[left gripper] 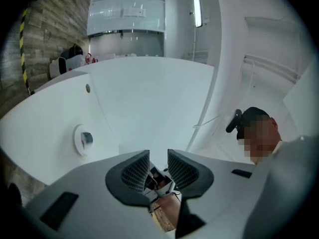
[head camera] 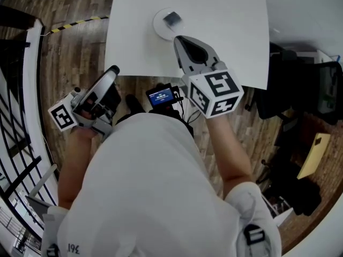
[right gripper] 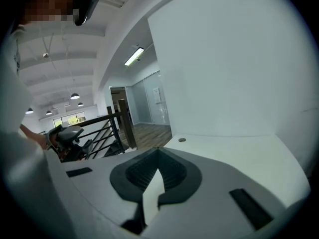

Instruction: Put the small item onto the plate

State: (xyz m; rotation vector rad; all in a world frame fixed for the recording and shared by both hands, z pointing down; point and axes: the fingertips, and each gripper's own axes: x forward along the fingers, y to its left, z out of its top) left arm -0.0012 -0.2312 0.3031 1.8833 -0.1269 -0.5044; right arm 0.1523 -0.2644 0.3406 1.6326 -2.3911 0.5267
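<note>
Closest to the head camera is the person's white shirt [head camera: 150,186], with a small lit screen [head camera: 161,96] just in front of it, and both arms reach out from there. The right gripper [head camera: 180,40] is stretched over the near edge of the white table [head camera: 225,31], tips pointing at the plate [head camera: 161,30] and just short of its rim; its jaws are pressed together with nothing between them, which fits a tool that has let go of its load. The left gripper [head camera: 113,71] is held off the table over the wooden floor [head camera: 69,52], well apart from the plate, jaws slightly spread and empty, so it looks idle. The plate is the only container, and the small item [head camera: 172,19], a grey block, lies inside it, touching neither tool. Judging by that, the placing appears done, and nothing else sits on the tabletop
</note>
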